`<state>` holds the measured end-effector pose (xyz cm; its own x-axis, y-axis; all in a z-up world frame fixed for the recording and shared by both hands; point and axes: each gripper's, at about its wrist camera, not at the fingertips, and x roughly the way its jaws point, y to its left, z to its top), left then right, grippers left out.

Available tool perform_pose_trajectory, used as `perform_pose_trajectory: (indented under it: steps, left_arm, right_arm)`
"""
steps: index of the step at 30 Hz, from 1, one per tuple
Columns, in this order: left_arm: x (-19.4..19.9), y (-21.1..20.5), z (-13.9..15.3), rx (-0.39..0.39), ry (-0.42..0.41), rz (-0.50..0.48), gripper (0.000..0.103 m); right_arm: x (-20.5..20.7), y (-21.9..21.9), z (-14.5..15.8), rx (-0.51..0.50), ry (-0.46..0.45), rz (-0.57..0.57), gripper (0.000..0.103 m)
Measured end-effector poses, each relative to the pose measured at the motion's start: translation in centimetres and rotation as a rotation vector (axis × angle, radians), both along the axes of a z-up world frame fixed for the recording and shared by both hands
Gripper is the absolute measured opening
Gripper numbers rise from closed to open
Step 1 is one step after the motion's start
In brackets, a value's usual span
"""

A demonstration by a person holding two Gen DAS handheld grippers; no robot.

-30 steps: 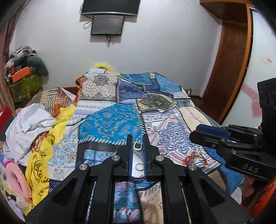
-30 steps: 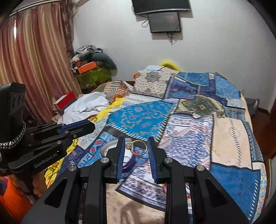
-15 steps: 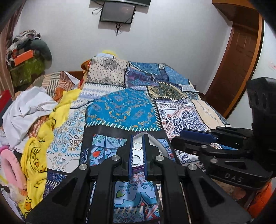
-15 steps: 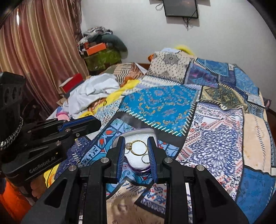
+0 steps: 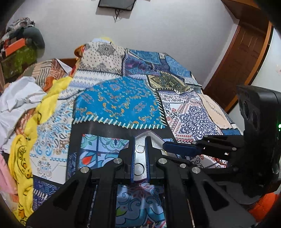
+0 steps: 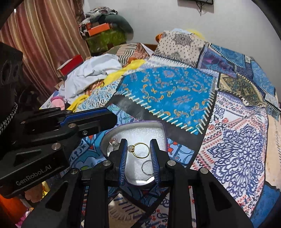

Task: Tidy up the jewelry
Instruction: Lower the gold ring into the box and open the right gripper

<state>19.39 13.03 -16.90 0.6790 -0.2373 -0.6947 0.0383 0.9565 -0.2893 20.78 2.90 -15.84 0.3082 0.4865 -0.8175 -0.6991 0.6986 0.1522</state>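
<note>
A heart-shaped jewelry box (image 6: pixel 140 131) with white foam lining lies open on the patchwork bedspread. My right gripper (image 6: pixel 138 149) is shut on a gold ring (image 6: pixel 139 150) and holds it just above the box. A silver ring (image 6: pixel 146 167) and another small piece (image 6: pixel 114 141) lie on the foam. My left gripper (image 5: pixel 140 152) hovers over the same box (image 5: pixel 149 137), jaws narrowly apart with nothing between them; two rings (image 5: pixel 139 148) show through the gap. Each gripper appears in the other's view, the left (image 6: pixel 105 117) at the box's left, the right (image 5: pixel 175 150) at its right.
A patchwork bedspread (image 6: pixel 175 91) covers the bed. White and yellow clothes (image 6: pixel 91 73) are piled along its left side. A curtain (image 6: pixel 43 35) hangs at left, a wooden door (image 5: pixel 242 57) stands at right, and a screen (image 5: pixel 116 3) is on the far wall.
Both grippers have come down and forward over the box, which now looks larger. The right gripper still holds the gold ring, now low over the foam.
</note>
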Motion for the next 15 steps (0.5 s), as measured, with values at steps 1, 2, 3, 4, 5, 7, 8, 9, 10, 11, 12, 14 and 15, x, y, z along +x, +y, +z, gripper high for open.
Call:
perform_pose_trajectory:
  steps: [1,2,3,4,5,7,8,9,10,11,12,14,15]
  left_arm:
    - [0.18,0.01,-0.27,-0.008,0.008,-0.003,0.009]
    - [0.27,0.06,-0.4,-0.01,0.011,-0.003,0.009]
    - [0.41,0.07,-0.63,-0.016,0.018,-0.006,0.009]
    - [0.5,0.07,-0.78,-0.02,0.023,-0.007,0.009]
    - [0.61,0.08,-0.96,-0.023,0.03,-0.006,0.009]
    - [0.74,0.13,-1.18,-0.024,0.039,-0.007,0.009]
    - [0.81,0.18,-1.25,-0.026,0.044,-0.009,0.009]
    - [0.81,0.16,-1.26,-0.028,0.047,-0.012,0.009]
    - [0.78,0.15,-1.21,-0.029,0.048,-0.014,0.009]
    - [0.73,0.09,-1.09,-0.026,0.047,-0.015,0.009]
    - [0.67,0.07,-1.01,-0.022,0.046,-0.015,0.009]
    - [0.54,-0.06,-0.68,-0.012,0.044,-0.017,0.009]
    - [0.42,-0.13,-0.45,-0.006,0.04,-0.017,0.009]
  right_arm:
    - [0.03,0.0,-0.15,-0.001,0.006,0.002,0.024]
    - [0.04,0.01,-0.27,-0.001,0.012,0.004,0.024]
    - [0.02,0.04,-0.34,-0.003,0.013,0.004,0.024]
    - [0.06,0.12,-0.37,-0.006,0.014,0.006,0.024]
    - [0.01,0.17,-0.47,-0.008,0.014,0.008,0.024]
    - [-0.16,0.22,-0.59,-0.016,0.012,0.012,0.024]
    - [-0.21,0.28,-0.63,-0.018,0.012,0.013,0.024]
    - [-0.2,0.29,-0.63,-0.019,0.01,0.012,0.024]
    - [-0.2,0.3,-0.66,-0.02,0.007,0.012,0.024]
    - [-0.24,0.31,-0.66,-0.022,0.007,0.012,0.024]
    - [-0.2,0.32,-0.7,-0.023,0.009,0.011,0.024]
    - [-0.07,0.32,-0.79,-0.026,0.016,0.007,0.024]
    - [-0.03,0.31,-0.8,-0.026,0.021,0.007,0.024]
